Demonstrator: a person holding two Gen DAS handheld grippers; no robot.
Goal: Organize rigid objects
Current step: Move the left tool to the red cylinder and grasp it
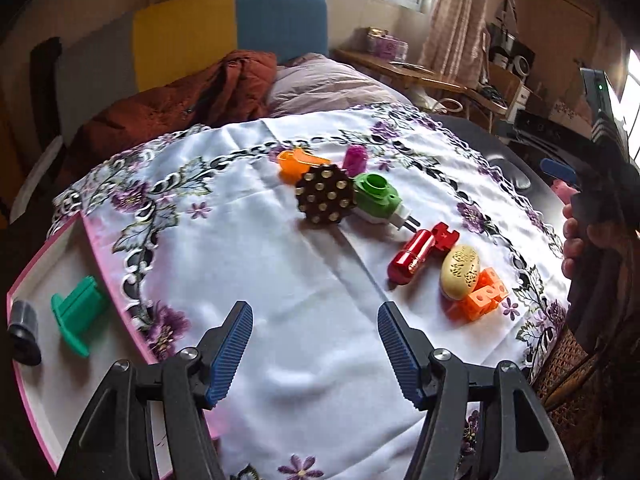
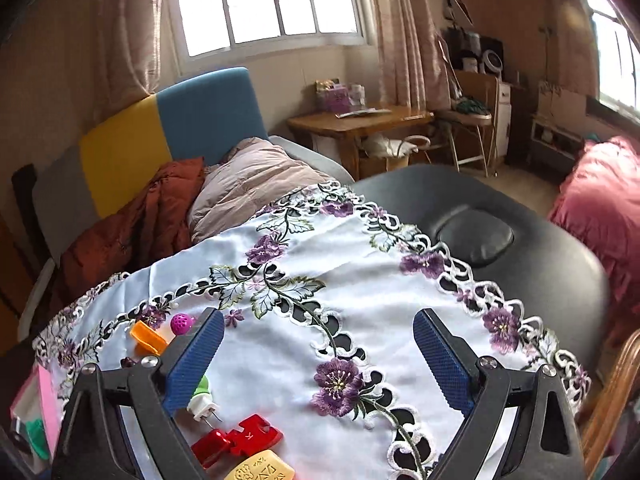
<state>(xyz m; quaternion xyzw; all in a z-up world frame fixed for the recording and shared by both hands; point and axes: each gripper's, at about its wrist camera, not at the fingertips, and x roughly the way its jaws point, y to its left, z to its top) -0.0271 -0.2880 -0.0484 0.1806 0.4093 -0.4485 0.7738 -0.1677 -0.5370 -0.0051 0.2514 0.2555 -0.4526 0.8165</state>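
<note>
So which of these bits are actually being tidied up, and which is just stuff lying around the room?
Part of the job:
pink tray, holding the green piece and grey cap
brown studded disc
green plug
red cylinder
cream oval
orange block

Just lying about:
rust jacket
wooden desk
folding chair

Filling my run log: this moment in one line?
left gripper open, empty | right gripper open, empty | green piece in tray | toys on cloth
</note>
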